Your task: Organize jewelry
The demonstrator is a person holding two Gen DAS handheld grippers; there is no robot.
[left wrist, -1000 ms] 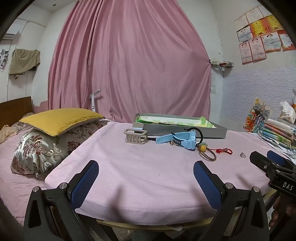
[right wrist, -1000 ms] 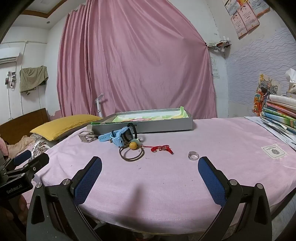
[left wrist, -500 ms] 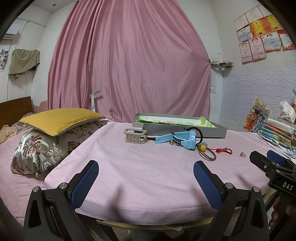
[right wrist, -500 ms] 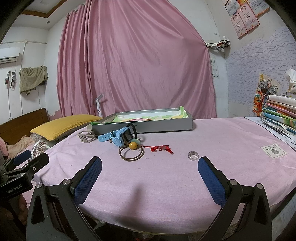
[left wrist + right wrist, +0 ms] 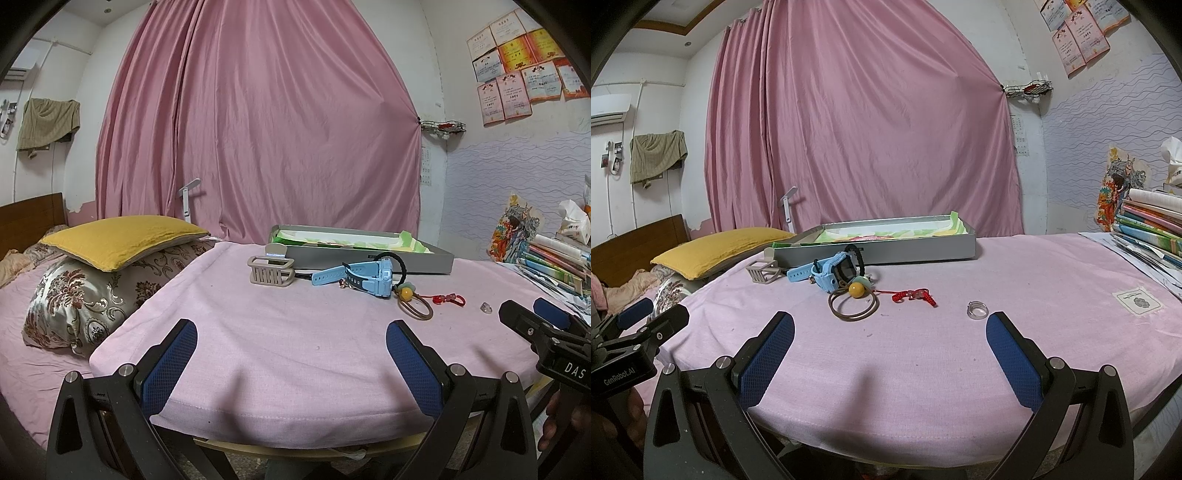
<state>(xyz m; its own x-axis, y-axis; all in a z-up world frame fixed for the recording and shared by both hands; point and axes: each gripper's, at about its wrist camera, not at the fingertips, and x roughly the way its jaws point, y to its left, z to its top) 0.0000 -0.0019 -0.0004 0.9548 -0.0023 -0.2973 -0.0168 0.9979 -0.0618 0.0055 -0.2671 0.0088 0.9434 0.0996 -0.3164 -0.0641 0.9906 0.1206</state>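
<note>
Nothing moved since earlier: left gripper [image 5: 290, 363] and right gripper [image 5: 892, 352] both gape wide, empty. Ring [image 5: 977, 309] at right's 1 o'clock; watch [image 5: 834, 275], tray [image 5: 879, 249] toward 11. Sorting unstarted.

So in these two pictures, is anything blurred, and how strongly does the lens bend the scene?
Left wrist view: sharp, strong fisheye bending, dark vignette corners, soft even light, faint shadow under the left gripper. Right wrist view: equally sharp; the small ring stays crisp, the table edge curves, no glare.
</note>
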